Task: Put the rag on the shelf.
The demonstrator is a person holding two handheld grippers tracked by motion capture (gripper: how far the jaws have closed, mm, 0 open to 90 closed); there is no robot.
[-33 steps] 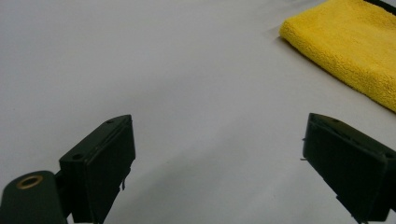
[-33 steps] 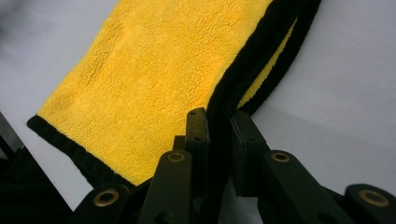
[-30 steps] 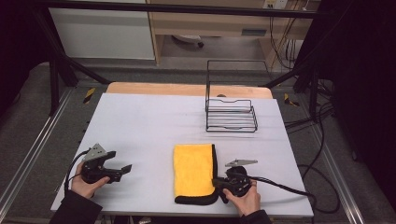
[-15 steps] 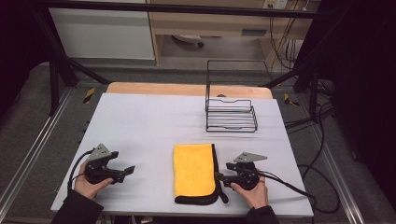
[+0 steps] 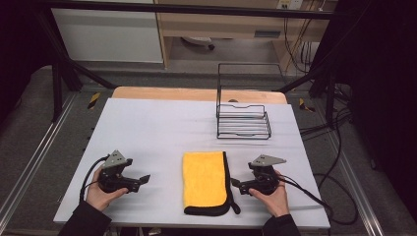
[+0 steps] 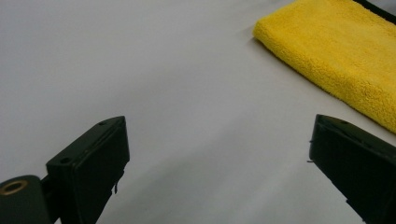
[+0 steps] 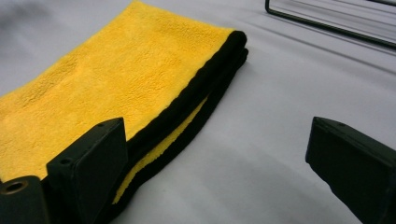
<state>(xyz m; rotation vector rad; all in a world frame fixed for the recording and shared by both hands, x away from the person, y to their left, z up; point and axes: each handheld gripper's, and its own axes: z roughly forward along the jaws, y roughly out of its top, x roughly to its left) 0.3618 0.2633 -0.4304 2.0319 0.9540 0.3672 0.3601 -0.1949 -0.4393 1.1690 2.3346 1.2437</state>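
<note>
A folded yellow microfibre cloth (image 5: 204, 182) with a black trim lies flat on the white worktop (image 5: 162, 128), close to the near edge and about midway between the left and right edges. Its black-bound edges run along the cloth's right side and its near end, and in the right gripper view (image 7: 116, 88) two layers show stacked at that trim, with a strip of yellow between the black bands.

The right gripper (image 5: 238, 186) sits low over the worktop just to the right of the cloth, near its near right corner, held in the person's right hand (image 5: 270, 194). Its jaws have just been opening and now stand wide apart; the left one rides over the cloth's black border, the other over bare worktop, and nothing is pressed between them.

The left gripper (image 5: 144, 179) rests in the left hand (image 5: 101, 194) toward the near left part of the worktop, well apart from the cloth and pointing toward it. In the left gripper view its jaws stand wide and empty over bare surface, with the cloth (image 6: 336, 56) ahead and to the right.

A black wire rack (image 5: 244, 113) stands toward the far right of the worktop, well apart from cloth and grippers
</note>
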